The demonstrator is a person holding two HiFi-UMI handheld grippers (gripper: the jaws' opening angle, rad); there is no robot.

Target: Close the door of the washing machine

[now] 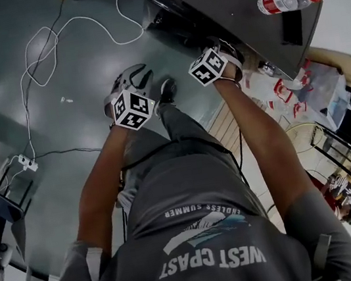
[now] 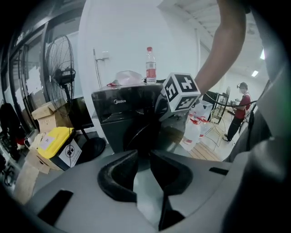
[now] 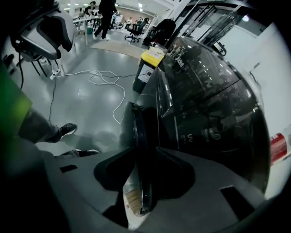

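**Step in hand:** closing swing, not yet done. The door (image 3: 137,123) stands ajar, edge-on, swung out from the front of the washing machine (image 3: 204,100).

**Grippers:** The right gripper (image 3: 144,150) has its jaws set wide and clamped on the door's rim. The left gripper (image 2: 144,154) is slightly parted, holds nothing and is clear of the machine.

**Next move, as judged:** 1 steady swing of the rim toward the opening until the latch catches, then release.

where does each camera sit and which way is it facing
Head view: on the head, facing steeply down at the floor; shirt, left gripper, right gripper.
Left gripper view: on that gripper, facing the washing machine front; its fingers, the right arm.
Right gripper view: on that gripper, facing the door edge between its fingers; a shoe.
All share the washing machine.
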